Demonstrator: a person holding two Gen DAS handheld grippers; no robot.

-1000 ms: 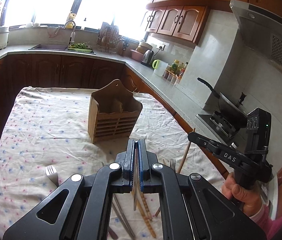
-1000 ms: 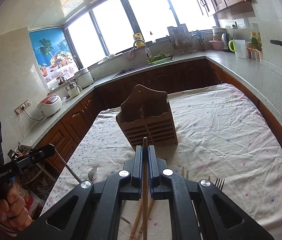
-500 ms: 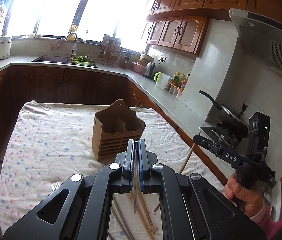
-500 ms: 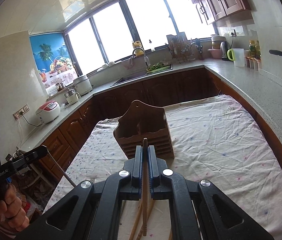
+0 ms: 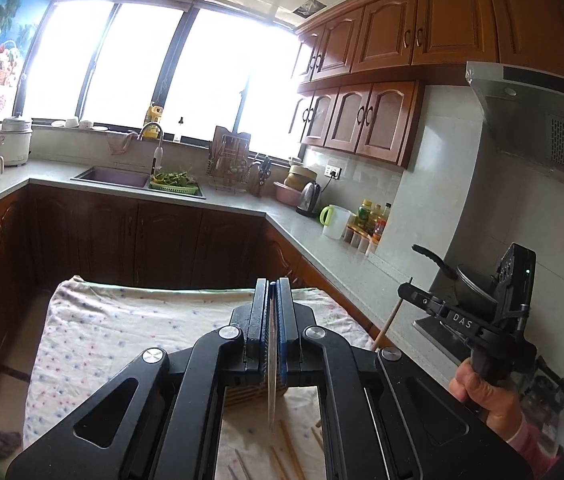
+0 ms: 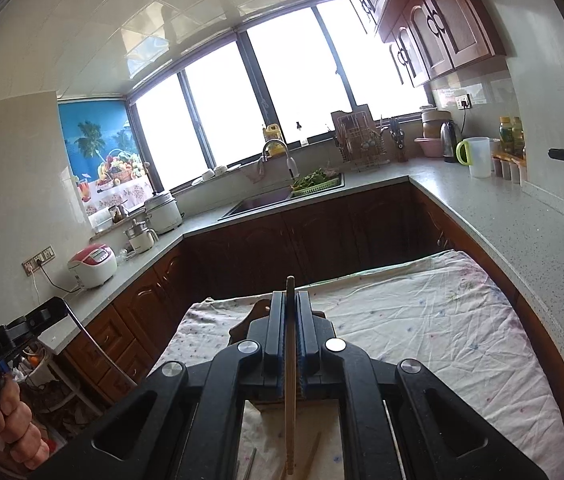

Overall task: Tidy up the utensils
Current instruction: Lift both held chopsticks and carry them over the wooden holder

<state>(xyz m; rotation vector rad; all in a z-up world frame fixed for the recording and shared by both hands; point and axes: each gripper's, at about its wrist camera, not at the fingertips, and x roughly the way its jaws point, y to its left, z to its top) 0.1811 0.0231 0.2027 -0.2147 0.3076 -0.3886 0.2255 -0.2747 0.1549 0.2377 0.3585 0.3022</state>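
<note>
My left gripper [image 5: 271, 286] is shut on a thin metal utensil [image 5: 271, 392] that hangs down between its pads. My right gripper [image 6: 290, 296] is shut on a wooden chopstick [image 6: 290, 392] that stands upright. The wooden utensil holder [image 6: 253, 316] is mostly hidden behind both grippers; only a slatted part [image 5: 241, 394] shows under the left one. Loose chopsticks [image 5: 288, 452] lie on the cloth below. The right gripper [image 5: 406, 290] with its chopstick shows in the left wrist view, the left gripper [image 6: 57, 304] in the right wrist view.
The table is covered with a dotted white cloth [image 6: 422, 320]. Brown cabinets and a grey counter [image 6: 482, 216] run around it, with a sink [image 5: 113, 178], kettle and jug. A pan on a stove [image 5: 470, 284] stands to the right.
Both grippers have risen and tilted up with their utensils. The holder has dropped from the middle of both views to behind the fingers.
</note>
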